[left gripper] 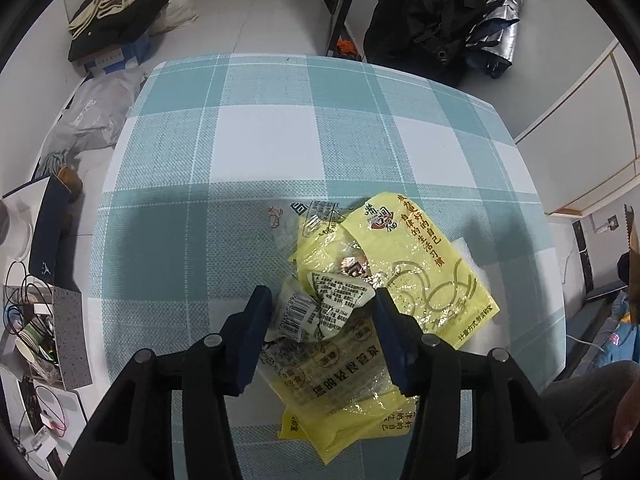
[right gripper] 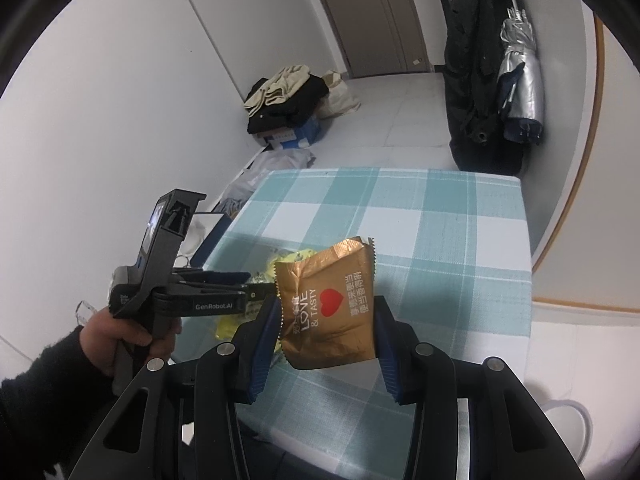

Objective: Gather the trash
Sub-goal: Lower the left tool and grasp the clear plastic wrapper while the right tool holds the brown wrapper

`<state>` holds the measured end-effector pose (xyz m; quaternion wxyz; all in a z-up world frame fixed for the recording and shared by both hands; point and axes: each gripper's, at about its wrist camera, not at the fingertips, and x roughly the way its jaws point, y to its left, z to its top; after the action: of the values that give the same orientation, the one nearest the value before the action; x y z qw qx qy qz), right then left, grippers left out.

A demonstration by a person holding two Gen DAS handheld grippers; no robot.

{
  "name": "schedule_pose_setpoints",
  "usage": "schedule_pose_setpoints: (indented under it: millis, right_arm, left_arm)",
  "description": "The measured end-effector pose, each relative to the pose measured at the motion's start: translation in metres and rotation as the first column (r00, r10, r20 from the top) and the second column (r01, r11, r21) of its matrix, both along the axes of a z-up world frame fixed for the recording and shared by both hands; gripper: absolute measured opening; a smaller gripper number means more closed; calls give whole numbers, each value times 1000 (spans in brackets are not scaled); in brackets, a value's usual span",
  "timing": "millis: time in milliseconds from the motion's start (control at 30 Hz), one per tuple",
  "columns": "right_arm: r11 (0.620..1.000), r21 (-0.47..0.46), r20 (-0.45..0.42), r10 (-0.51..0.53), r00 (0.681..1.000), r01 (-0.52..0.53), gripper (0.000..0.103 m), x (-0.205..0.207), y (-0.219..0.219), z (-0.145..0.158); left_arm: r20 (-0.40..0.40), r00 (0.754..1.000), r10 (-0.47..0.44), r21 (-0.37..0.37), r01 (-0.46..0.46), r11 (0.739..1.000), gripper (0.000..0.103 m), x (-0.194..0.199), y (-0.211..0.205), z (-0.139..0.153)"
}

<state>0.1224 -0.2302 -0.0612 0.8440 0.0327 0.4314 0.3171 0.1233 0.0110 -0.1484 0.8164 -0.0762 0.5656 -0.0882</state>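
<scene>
My left tongs (left gripper: 322,300) down over heap of yellow printed plastic wrappers (left gripper: 394,276) on teal-and-white checked tablecloth (left gripper: 264,140). Crumpled white printed wrapper (left gripper: 320,308) sits between half-spread blue pads; contact either side, can't tell. My right tongs (right gripper: 326,316) raised above table, pinching gold foil snack packet with red heart (right gripper: 330,312), just right of left tongs.

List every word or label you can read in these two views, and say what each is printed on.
"LOVE & TASTY", with a red heart: gold wrapper between the right tongs.
"GenRobot.AI": body of the left tongs.
Chinese print on the yellow wrappers: large characters visible, not transcribed with confidence.
Barcode and fine print on the crumpled white wrapper between the left tongs: too small to read.
</scene>
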Motion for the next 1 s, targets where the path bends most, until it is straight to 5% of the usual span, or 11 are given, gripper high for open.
schedule_pose_setpoints:
  millis: [333, 467, 1000]
  right_arm:
    - [999, -15, -5, -34, 999, 34, 44, 2, 1, -3]
    - [999, -29, -1, -38, 999, 38, 44, 0, 5, -4]
    - [998, -51, 7, -34, 999, 34, 44, -5, 17, -8]
  left_arm:
    - [37, 999, 17, -33, -15, 999, 44, -3, 7, 10]
    - [27, 999, 28, -59, -27, 998, 33, -5, 12, 9]
    - [-19, 999, 48, -65, -49, 997, 33, -5, 15, 0]
